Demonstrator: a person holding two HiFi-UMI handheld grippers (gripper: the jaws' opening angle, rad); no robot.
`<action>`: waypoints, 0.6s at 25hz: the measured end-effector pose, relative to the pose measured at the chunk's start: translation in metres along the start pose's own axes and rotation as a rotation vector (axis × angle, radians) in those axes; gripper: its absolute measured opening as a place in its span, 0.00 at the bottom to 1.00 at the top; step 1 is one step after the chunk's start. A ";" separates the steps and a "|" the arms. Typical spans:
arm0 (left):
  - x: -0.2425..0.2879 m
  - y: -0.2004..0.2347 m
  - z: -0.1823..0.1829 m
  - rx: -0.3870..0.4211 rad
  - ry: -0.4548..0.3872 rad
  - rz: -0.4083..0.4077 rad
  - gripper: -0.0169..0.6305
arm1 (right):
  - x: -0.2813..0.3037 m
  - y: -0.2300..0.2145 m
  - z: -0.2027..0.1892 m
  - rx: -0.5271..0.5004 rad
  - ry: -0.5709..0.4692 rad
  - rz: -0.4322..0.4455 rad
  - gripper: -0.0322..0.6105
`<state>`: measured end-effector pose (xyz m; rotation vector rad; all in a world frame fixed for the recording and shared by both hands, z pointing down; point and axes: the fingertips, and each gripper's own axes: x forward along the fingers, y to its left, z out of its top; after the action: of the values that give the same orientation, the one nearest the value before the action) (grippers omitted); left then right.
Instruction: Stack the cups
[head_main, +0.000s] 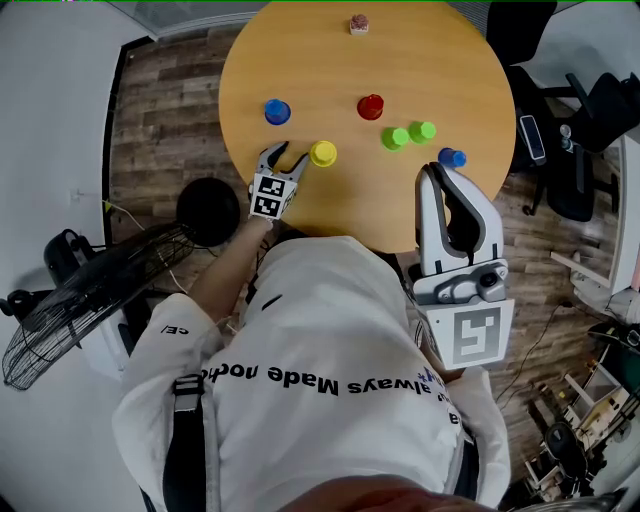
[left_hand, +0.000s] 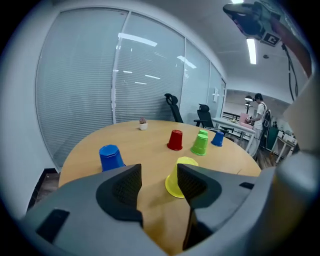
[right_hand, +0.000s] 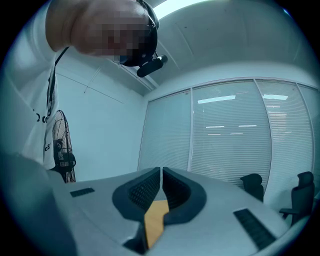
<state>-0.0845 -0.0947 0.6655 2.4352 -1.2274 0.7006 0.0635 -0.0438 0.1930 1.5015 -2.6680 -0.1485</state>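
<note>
Several cups stand upside down on the round wooden table (head_main: 300, 60): a yellow cup (head_main: 323, 153), a blue cup (head_main: 277, 111), a red cup (head_main: 370, 106), two green cups (head_main: 395, 138) (head_main: 422, 131) side by side, and a second blue cup (head_main: 452, 157). My left gripper (head_main: 287, 153) is open just left of the yellow cup, with nothing between its jaws. In the left gripper view the yellow cup (left_hand: 179, 184) sits partly behind the right jaw of this gripper (left_hand: 159, 180). My right gripper (head_main: 437, 172) (right_hand: 162, 175) is shut and empty, held level over the table's near right edge.
A small potted plant (head_main: 359, 24) stands at the table's far edge. A floor fan (head_main: 90, 290) is at the left, office chairs (head_main: 560, 130) at the right. A person (left_hand: 259, 112) stands far back in the left gripper view.
</note>
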 end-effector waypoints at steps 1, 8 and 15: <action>0.000 0.007 0.000 -0.006 0.000 0.014 0.40 | 0.001 0.000 0.001 -0.002 0.002 0.001 0.11; 0.008 0.054 0.007 -0.009 0.007 0.091 0.33 | 0.002 0.000 0.002 -0.004 0.002 0.000 0.11; 0.023 0.096 0.012 -0.048 0.031 0.156 0.37 | 0.002 0.000 0.002 0.002 -0.008 0.000 0.11</action>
<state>-0.1475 -0.1714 0.6744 2.3001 -1.4161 0.7401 0.0628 -0.0454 0.1910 1.5044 -2.6750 -0.1526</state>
